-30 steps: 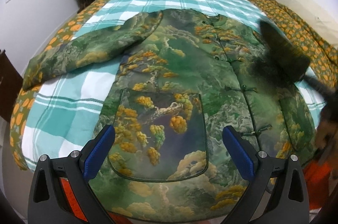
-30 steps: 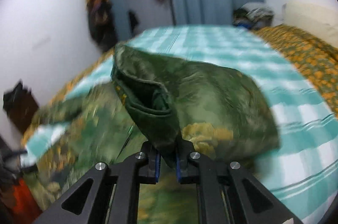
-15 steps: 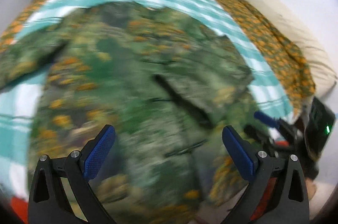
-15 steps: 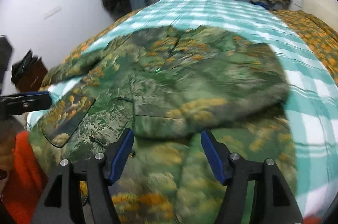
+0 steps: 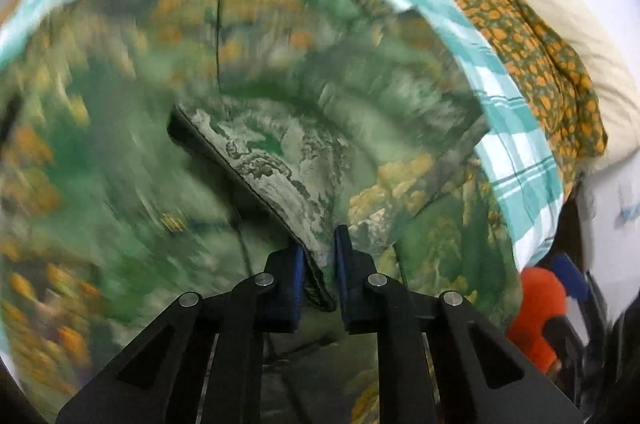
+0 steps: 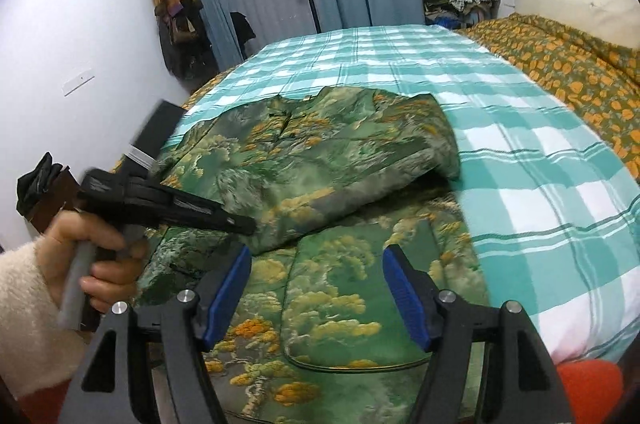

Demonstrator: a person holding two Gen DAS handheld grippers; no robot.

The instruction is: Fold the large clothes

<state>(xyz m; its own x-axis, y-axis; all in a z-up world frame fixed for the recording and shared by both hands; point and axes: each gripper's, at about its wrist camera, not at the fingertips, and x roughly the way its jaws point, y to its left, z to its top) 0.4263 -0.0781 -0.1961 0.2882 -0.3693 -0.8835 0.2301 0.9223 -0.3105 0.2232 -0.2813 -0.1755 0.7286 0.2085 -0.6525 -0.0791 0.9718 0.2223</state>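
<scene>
1. We work at a bed (image 6: 520,160), where the green printed jacket (image 6: 320,160) lies at centre frame on the checked cover, one sleeve folded across its front.
2. Our left hand-held gripper (image 5: 320,260) is clamped on that sleeve's cuff; the right hand-held gripper (image 6: 316,288) hangs apart and empty above the hem.
3. We judge the sleeve fold under way; next, that cuff wants laying flat.

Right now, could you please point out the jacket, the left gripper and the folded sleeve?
jacket (image 6: 340,288): right wrist view, front panel near the pocket.
left gripper (image 5: 320,264): left wrist view, between its fingertips, shut on the sleeve's edge.
folded sleeve (image 6: 320,164): right wrist view, middle of the sleeve lying across the jacket.
</scene>
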